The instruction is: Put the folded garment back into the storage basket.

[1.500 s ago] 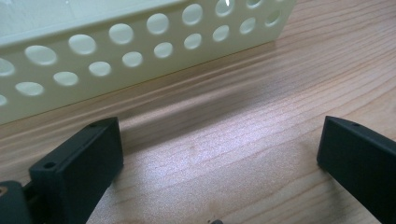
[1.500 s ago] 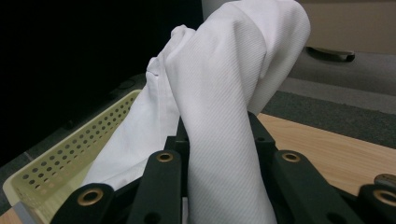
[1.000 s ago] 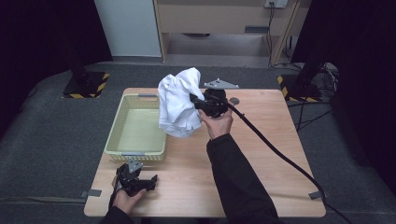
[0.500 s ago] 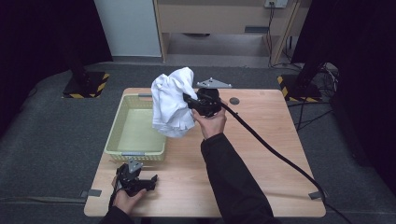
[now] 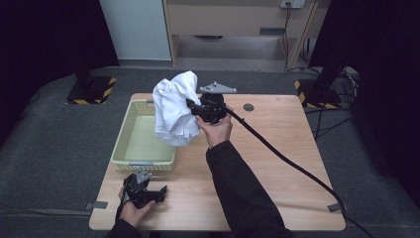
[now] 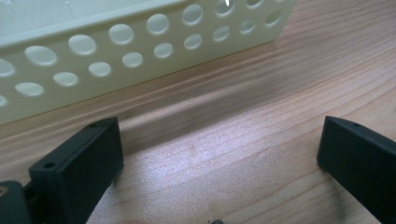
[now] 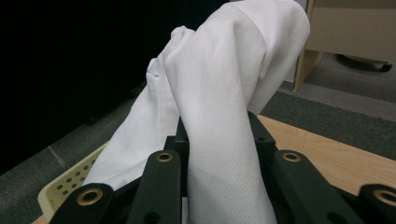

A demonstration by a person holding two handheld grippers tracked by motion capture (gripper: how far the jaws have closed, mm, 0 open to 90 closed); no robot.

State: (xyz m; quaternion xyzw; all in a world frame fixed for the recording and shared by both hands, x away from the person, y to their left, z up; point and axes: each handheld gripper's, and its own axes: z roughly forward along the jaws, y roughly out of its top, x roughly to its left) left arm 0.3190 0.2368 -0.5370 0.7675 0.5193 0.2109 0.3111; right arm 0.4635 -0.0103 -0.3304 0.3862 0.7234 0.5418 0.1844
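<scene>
- White cloth (image 5: 174, 111): one piece, bunched and crumpled, clamped between the jaws of the right gripper (image 5: 194, 108) and lifted clear of the table (image 5: 277, 163). Its upper folds rise above the jaws and its lower folds hang below them, over the near right corner of the basket (image 5: 130, 133).
- In the right gripper view, the cloth (image 7: 224, 107) fills the space between the two black jaws, which press on it from both sides.
- Right gripper: one, held in the person's right hand (image 5: 216, 130), pointing toward the basket. One grey three-cornered plate (image 5: 217, 89) sits on top of it and one black cable (image 5: 287, 158) trails from it across the table.
- Basket: one, pale yellow-green plastic with round holes in its walls, standing just beside the cloth on the side away from the right hand. Its floor is bare.
- Left gripper (image 5: 157, 193): one, held in the person's left hand (image 5: 132, 210), resting low at the near table edge just in front of the basket. Its two jaws stand wide apart with nothing but bare wood between them.
- In the left gripper view, the perforated basket wall (image 6: 140, 51) lies just beyond the jaws.
- Small dark disc (image 5: 248, 107): one, on the table behind the right gripper.
</scene>
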